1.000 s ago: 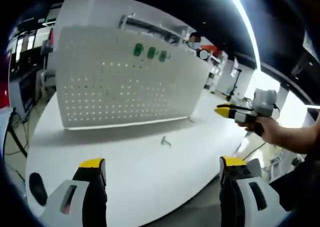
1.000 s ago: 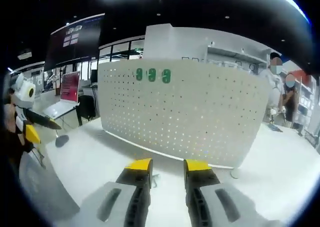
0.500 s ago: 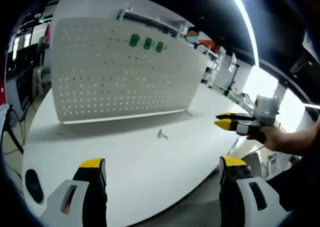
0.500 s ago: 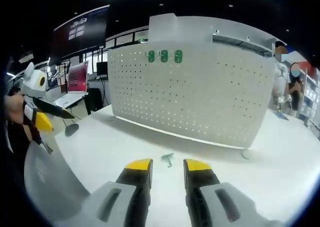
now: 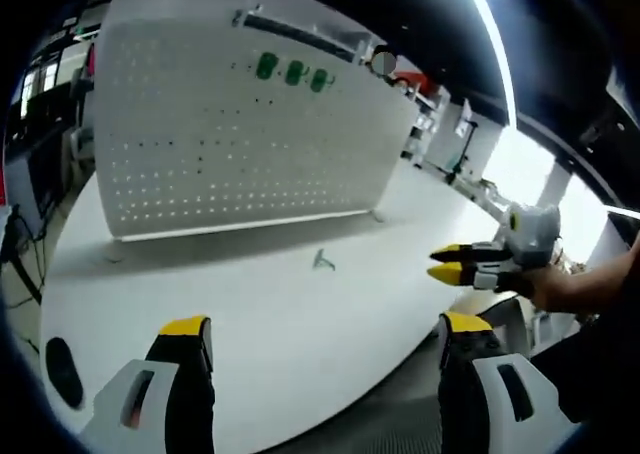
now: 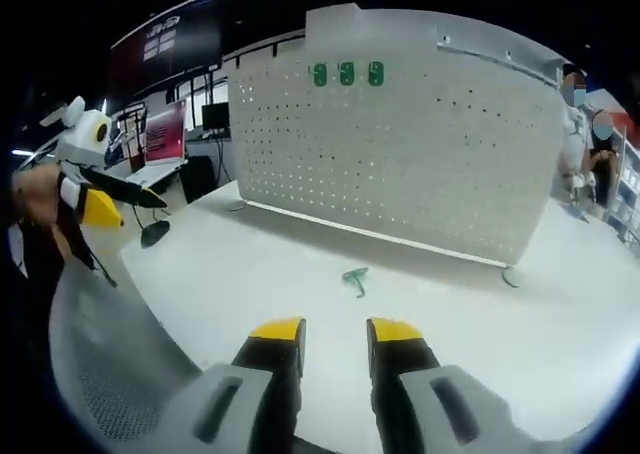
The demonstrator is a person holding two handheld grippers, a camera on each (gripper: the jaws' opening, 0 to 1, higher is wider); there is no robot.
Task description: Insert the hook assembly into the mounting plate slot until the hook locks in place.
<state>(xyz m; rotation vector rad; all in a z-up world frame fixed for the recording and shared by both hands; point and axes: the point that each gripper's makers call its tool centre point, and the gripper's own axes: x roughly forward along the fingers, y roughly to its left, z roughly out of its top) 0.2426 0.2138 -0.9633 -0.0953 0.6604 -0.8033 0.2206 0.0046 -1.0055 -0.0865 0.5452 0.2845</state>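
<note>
Left hand-held gripper [image 5: 325, 339] wide, empty

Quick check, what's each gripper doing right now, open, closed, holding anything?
Left gripper: jaws wide open, holding nothing.
Right gripper: jaws nearly together with a narrow gap, nothing between them.

white table [image 6: 250, 274] bears pegboard [image 6: 420, 154], green hook [image 6: 355, 277].

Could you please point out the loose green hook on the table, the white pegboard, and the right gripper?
green hook [image 6: 355, 278], right gripper view, on its body.
white pegboard [image 6: 420, 164], right gripper view, on its perforated face.
right gripper [image 5: 446, 262], left gripper view, between its yellow tips.
</note>
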